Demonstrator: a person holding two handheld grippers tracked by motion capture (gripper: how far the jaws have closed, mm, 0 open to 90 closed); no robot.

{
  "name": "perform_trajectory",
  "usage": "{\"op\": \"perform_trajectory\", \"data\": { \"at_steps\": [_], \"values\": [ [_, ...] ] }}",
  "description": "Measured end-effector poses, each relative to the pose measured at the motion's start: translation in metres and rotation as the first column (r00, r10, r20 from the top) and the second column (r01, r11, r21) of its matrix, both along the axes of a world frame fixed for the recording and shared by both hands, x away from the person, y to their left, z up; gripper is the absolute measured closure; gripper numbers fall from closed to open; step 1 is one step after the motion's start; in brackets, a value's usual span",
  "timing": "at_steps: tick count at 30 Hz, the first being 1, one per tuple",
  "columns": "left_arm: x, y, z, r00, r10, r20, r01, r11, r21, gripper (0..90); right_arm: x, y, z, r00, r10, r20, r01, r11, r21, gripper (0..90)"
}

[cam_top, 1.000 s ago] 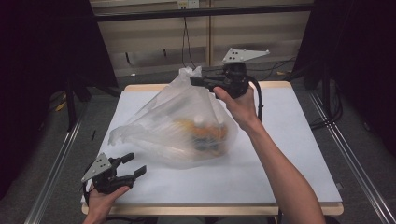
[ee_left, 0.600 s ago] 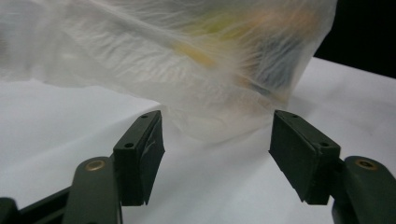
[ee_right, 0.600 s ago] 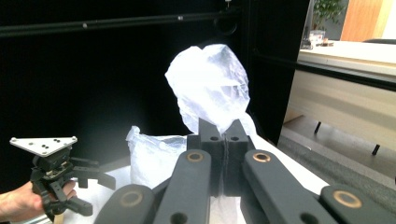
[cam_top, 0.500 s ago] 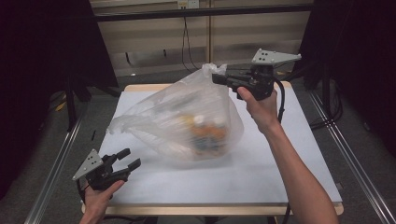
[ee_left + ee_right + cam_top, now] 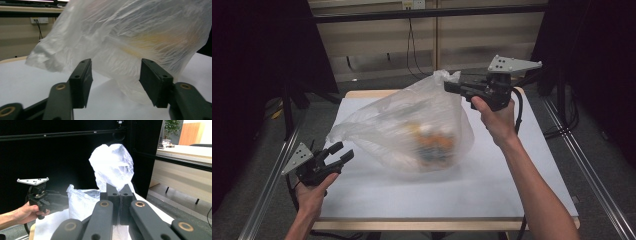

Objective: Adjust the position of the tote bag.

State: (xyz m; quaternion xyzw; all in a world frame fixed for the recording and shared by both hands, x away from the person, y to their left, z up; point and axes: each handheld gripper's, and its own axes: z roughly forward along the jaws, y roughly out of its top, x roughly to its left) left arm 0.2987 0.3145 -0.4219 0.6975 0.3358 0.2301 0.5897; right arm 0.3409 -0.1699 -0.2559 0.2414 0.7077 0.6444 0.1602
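Item: clear plastic bag of orange-and-white packaged goods, its contents too blurred to name. Your right gripper has carried the pinched top corner rightward and higher than a second ago, fingers clamped flat on the film; the bag now stands taller, its belly resting on the white worktop. Your left gripper has drawn back to the near-left edge; its fingers have just been closing to a medium gap, nothing between them, the bag just beyond. Judgement: the lift is under way and the loose left corner awaits a grip. Surroundings: wooden worktop rim, metal frame rails, black curtains, a wall socket with hanging cables.
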Motion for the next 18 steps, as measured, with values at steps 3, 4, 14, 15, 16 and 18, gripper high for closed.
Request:
{"op": "perform_trajectory", "data": {
  "at_steps": [3,4,14,15,16,18],
  "values": [
    [0.003,0.000,0.002,1.0000,0.004,0.005,-0.004,1.0000,0.006,46.6,-0.002,-0.004,0.002,1.0000,-0.010,0.002,0.010,1.000,-0.007,90.0],
    [0.005,0.000,0.002,1.0000,0.008,0.004,-0.008,1.0000,0.005,46.5,-0.003,-0.007,0.003,0.9999,-0.012,0.003,0.012,1.000,0.003,90.0],
    [0.023,-0.009,0.010,0.9998,0.015,-0.011,-0.016,0.9998,-0.015,32.6,-0.011,-0.020,0.008,0.9992,-0.032,0.025,0.032,0.999,0.001,90.0],
    [0.025,-0.011,0.009,0.9997,0.015,-0.021,-0.015,0.9999,-0.008,30.9,-0.012,-0.022,0.008,0.9991,-0.035,0.025,0.035,0.999,-0.001,90.0],
    [0.029,-0.013,0.007,0.9997,0.003,-0.025,-0.003,1.0000,0.005,28.7,-0.012,-0.025,0.009,0.9986,-0.045,0.027,0.045,0.999,0.002,90.0],
    [0.030,-0.013,0.007,0.9997,-0.001,-0.026,0.002,0.9999,0.014,28.1,-0.012,-0.027,0.009,0.9987,-0.045,0.026,0.045,0.999,0.004,90.0]
  ]
}}
